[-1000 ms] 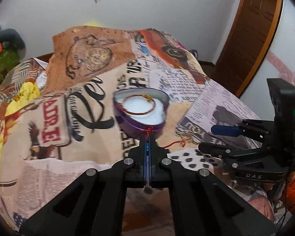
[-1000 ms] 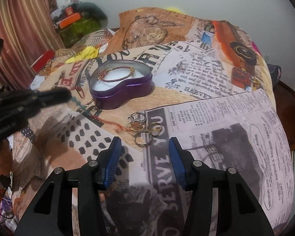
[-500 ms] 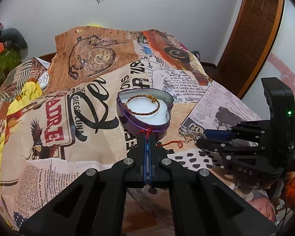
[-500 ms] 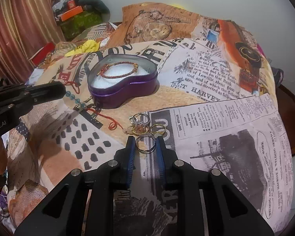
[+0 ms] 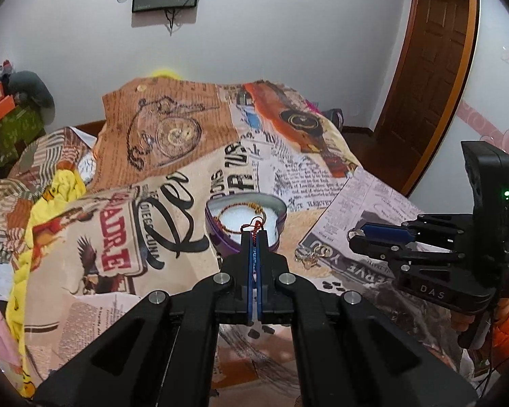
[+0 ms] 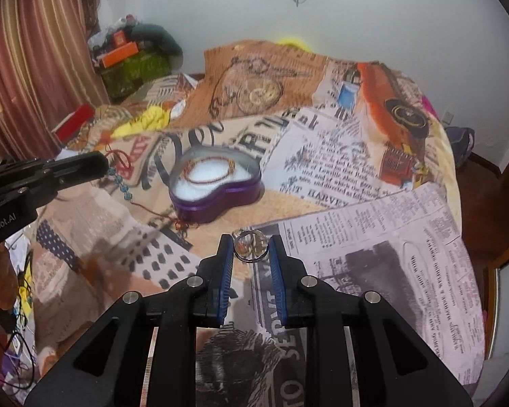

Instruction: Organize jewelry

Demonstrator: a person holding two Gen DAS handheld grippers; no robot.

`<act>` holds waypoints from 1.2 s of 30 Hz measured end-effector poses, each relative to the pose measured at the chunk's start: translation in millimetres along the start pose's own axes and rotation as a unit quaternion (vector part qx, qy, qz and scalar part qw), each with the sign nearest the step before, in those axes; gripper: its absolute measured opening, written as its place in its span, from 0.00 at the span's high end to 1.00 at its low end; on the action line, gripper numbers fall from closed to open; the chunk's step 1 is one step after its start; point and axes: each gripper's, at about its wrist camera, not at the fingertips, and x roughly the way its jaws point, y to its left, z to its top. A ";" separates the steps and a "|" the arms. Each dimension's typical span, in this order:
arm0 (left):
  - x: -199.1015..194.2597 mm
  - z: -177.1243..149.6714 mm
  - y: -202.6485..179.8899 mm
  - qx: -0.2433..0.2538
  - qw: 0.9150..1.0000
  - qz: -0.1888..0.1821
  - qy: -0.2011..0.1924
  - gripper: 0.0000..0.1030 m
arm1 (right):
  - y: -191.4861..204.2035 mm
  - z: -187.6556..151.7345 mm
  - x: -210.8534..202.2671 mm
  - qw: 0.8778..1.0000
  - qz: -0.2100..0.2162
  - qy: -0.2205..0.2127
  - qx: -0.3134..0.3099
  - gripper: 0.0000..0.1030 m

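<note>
Since a second ago the left gripper (image 5: 254, 234) has risen from the bedspread and now hangs over the near edge of the purple heart-shaped tin (image 6: 217, 190), its jaws pressed shut on a red cord bracelet (image 5: 253, 229) whose beaded tail trails down toward the cloth in the right wrist view. The right gripper (image 6: 251, 247) has come forward from its wide-open stance and narrowed around a silver ring (image 6: 250, 249); the ring sits between the blue pads (image 6: 225, 271), and it looks lifted clear of the newspaper-print bedspread (image 6: 373, 230), though blur makes it hard to say whether both pads truly bear on it. A few more rings (image 5: 310, 257) lie on the cloth just beside the tin. Inside the tin a red and gold bangle (image 6: 208, 169) rests on white padding.

To finish well, the left gripper should move further over the padding before releasing, so the dangling tail follows the cord inside instead of draping over the rim. The right should keep a steady squeeze across the ring's width, because a thin hoop can twist and pop out.
</note>
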 end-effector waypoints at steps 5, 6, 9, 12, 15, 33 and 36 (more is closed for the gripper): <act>-12.2 8.3 -2.2 0.006 1.000 0.007 -0.015 1.00 | 3.4 9.5 -11.7 1.000 -0.002 -0.024 -0.001 0.81; -13.7 9.4 -2.0 0.006 1.000 0.007 -0.017 1.00 | 4.3 11.2 -13.7 1.000 -0.002 -0.028 -0.002 0.81; -19.1 14.9 -2.0 0.008 1.000 0.010 -0.027 1.00 | 7.9 17.6 -19.7 0.999 -0.004 -0.042 -0.004 0.81; -22.8 20.6 -1.4 0.009 0.999 0.012 -0.036 1.00 | 9.9 23.5 -23.2 0.999 -0.001 -0.053 -0.005 0.81; -25.3 26.4 -1.2 0.012 0.999 0.014 -0.046 1.00 | 12.9 31.0 -24.1 0.998 0.000 -0.063 -0.008 0.81; 5.1 66.4 14.5 0.009 0.997 0.017 -0.070 1.00 | 11.4 50.4 19.0 0.998 0.028 -0.053 -0.009 0.81; 17.6 67.7 17.7 0.004 0.998 0.009 -0.059 1.00 | 9.9 52.1 29.0 0.998 0.032 -0.045 -0.010 0.81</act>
